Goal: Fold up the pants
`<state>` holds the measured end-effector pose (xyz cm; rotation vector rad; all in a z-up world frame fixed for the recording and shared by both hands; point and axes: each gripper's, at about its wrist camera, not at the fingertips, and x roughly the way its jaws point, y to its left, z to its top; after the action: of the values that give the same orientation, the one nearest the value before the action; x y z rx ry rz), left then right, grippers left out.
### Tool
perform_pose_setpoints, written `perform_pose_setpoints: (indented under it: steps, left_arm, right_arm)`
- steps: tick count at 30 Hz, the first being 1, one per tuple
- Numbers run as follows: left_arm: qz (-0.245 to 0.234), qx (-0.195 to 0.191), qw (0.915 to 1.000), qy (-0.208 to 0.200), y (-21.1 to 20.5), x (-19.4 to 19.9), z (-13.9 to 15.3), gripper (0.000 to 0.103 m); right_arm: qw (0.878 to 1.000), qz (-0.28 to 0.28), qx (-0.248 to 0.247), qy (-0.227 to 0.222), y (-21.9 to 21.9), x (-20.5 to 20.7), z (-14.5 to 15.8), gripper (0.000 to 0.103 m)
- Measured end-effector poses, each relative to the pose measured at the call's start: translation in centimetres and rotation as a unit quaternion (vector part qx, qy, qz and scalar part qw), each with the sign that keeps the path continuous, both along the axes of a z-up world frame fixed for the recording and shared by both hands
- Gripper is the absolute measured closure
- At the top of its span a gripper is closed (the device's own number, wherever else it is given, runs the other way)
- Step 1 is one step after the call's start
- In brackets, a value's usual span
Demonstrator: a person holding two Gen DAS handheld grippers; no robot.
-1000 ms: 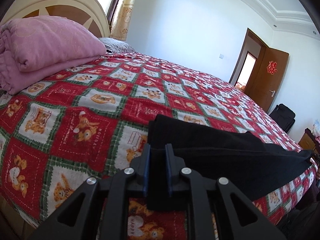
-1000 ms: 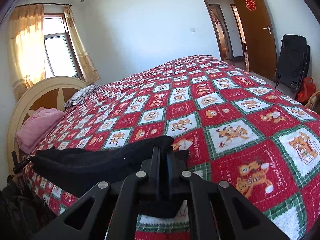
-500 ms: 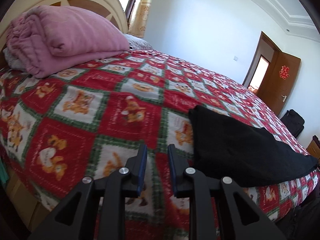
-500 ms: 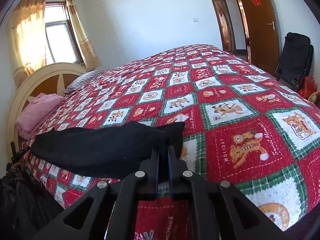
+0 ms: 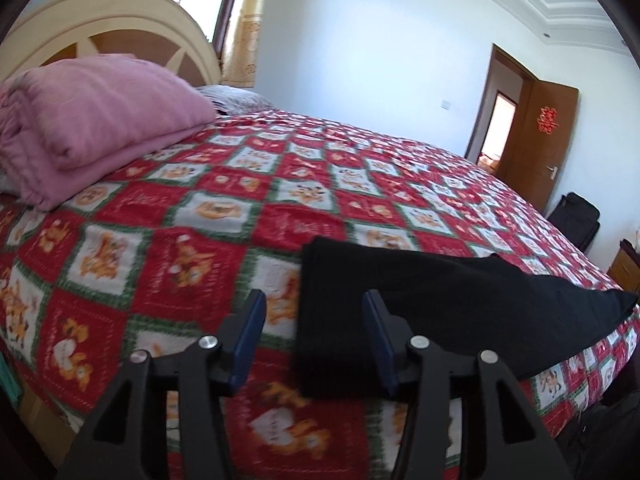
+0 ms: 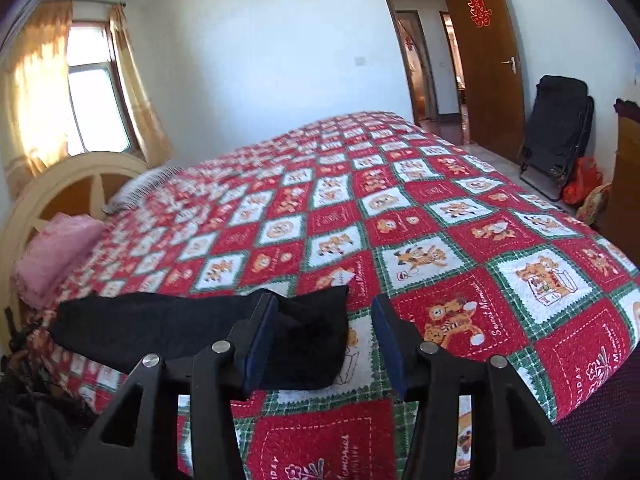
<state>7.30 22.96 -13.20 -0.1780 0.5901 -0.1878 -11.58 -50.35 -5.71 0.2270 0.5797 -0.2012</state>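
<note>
The black pants (image 5: 440,304) lie flat in a long strip along the near edge of the bed, on the red patterned bedspread (image 5: 280,184). My left gripper (image 5: 314,320) is open and empty, just above and short of the pants' left end. In the right wrist view the pants (image 6: 192,324) stretch off to the left. My right gripper (image 6: 324,324) is open and empty, over the pants' right end, with its left finger in front of the cloth.
A folded pink blanket (image 5: 88,120) lies by the cream headboard (image 5: 108,20). A striped pillow (image 6: 140,184) sits further back. A black folded chair (image 6: 556,136) stands by the open wooden door (image 6: 484,60). The bed's edge drops off just below both grippers.
Both grippers have let go of the pants and opened wide. The pants now lie flat on the bed. The left gripper swung left, then back toward the pants' end.
</note>
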Motion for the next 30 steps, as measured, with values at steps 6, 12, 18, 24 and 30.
perform_pose_setpoints:
  steps: [6, 12, 18, 24, 30]
  left_arm:
    - [-0.011, 0.032, 0.9991, 0.028, -2.6, 1.0, -1.4, 0.050]
    - [0.014, 0.005, 0.9986, 0.050, -1.2, 1.2, -3.7, 0.040]
    - [0.035, -0.011, 0.9988, 0.031, 0.3, 1.3, -2.0, 0.041]
    - [0.023, -0.023, 0.9985, 0.043, 0.1, 3.8, -1.6, 0.041]
    - [0.005, -0.015, 0.9969, 0.077, -1.5, 6.8, -2.5, 0.041]
  right_arm:
    - [0.999, -0.024, 0.010, 0.019, 0.5, 0.1, 0.0, 0.052]
    - [0.995, -0.079, 0.050, 0.022, -1.1, -0.7, -0.8, 0.052]
    - [0.997, -0.057, 0.039, 0.018, 2.9, 1.5, 0.5, 0.052]
    - [0.999, 0.029, -0.005, 0.031, 10.1, 6.1, 0.9, 0.052]
    - [0.995, 0.075, -0.014, 0.064, 15.3, 9.0, -2.4, 0.052]
